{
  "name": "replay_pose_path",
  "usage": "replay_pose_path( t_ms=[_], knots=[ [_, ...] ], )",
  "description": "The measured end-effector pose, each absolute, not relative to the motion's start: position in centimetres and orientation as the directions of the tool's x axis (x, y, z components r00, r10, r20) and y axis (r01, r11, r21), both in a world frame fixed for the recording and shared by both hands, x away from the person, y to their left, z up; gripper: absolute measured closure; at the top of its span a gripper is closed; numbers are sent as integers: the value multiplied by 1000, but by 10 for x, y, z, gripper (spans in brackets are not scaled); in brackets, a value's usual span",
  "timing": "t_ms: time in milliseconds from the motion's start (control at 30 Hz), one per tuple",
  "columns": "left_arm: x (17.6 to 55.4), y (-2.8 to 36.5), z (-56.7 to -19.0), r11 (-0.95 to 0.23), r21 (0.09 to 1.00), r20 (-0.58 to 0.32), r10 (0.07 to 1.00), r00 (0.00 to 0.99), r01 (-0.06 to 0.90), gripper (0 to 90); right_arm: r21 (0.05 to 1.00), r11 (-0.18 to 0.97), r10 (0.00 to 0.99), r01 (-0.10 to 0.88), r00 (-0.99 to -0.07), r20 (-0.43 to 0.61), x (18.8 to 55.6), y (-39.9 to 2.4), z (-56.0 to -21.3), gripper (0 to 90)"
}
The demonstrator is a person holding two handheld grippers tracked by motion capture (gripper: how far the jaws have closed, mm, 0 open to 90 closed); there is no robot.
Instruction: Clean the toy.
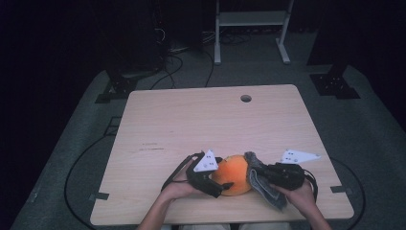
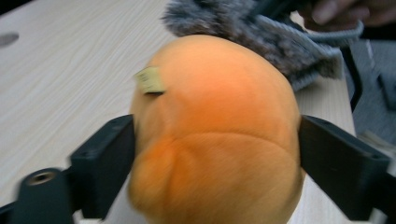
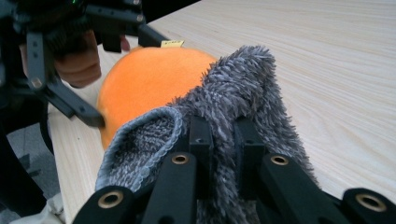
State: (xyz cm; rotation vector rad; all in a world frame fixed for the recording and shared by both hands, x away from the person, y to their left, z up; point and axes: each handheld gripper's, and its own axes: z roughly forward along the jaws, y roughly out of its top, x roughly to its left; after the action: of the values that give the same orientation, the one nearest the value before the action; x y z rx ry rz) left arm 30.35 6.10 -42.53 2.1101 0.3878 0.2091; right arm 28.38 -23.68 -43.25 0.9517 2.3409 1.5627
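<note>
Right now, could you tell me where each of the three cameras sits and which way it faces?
High view: above the person's side, looking forward and down on the table; forearms, left gripper, right gripper.
Left gripper view: rides the left gripper, facing the orange ball between its jaws.
Right gripper view: rides the right gripper, jaws pinching the grey cloth; the left gripper farther off.
All three share the orange ball and the grey cloth.

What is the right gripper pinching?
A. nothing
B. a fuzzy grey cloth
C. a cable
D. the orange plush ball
B: in the right gripper view, the right gripper has its jaws closed on the fuzzy grey cloth, which lies against the orange plush ball.
</note>
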Motion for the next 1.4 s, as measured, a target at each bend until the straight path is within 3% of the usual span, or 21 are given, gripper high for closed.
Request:
replay_pose_path(
  t_ms=[100,200,267,333,467,600,667,767,833,1000,1067,1267,1400],
  knots=[
    [307,58,-432,-500,828,-68,361,930,254,123,876,242,589,418,-780,209,284,-238,-434,800],
    [299,55,-430,-499,849,27,367,930,172,293,873,254,604,417,-773,194,284,-240,-432,801],
    [293,51,-426,-487,868,119,390,913,95,345,882,242,619,404,-764,180,283,-243,-427,801],
    [289,43,-426,-518,855,211,402,891,32,350,903,214,626,373,-762,166,279,-244,-418,801],
    [280,34,-430,-546,836,278,330,902,-58,319,930,247,578,274,-811,86,267,-225,-400,801],
    [287,40,-431,-510,859,166,344,924,35,172,908,314,570,278,-820,54,267,-214,-413,801],
    [292,43,-431,-486,868,95,365,926,102,152,908,304,573,287,-817,66,268,-216,-415,801],
    [289,43,-433,-477,875,109,359,927,82,267,904,311,587,294,-807,61,270,-222,-415,801],
    [287,41,-433,-483,873,131,354,926,62,296,901,307,607,307,-792,64,271,-225,-412,802],
    [279,35,-434,-537,843,218,303,928,-22,315,908,339,559,246,-829,16,260,-208,-398,802],
    [279,38,-434,-532,847,209,303,930,-17,322,902,363,550,234,-835,-5,260,-205,-398,802],
    [278,35,-434,-527,849,218,297,929,-31,323,893,355,617,278,-787,0,268,-224,-397,802],
    [273,28,-435,-540,837,268,265,926,-87,320,905,362,547,222,-837,-14,259,-209,-384,802]
  ],
)
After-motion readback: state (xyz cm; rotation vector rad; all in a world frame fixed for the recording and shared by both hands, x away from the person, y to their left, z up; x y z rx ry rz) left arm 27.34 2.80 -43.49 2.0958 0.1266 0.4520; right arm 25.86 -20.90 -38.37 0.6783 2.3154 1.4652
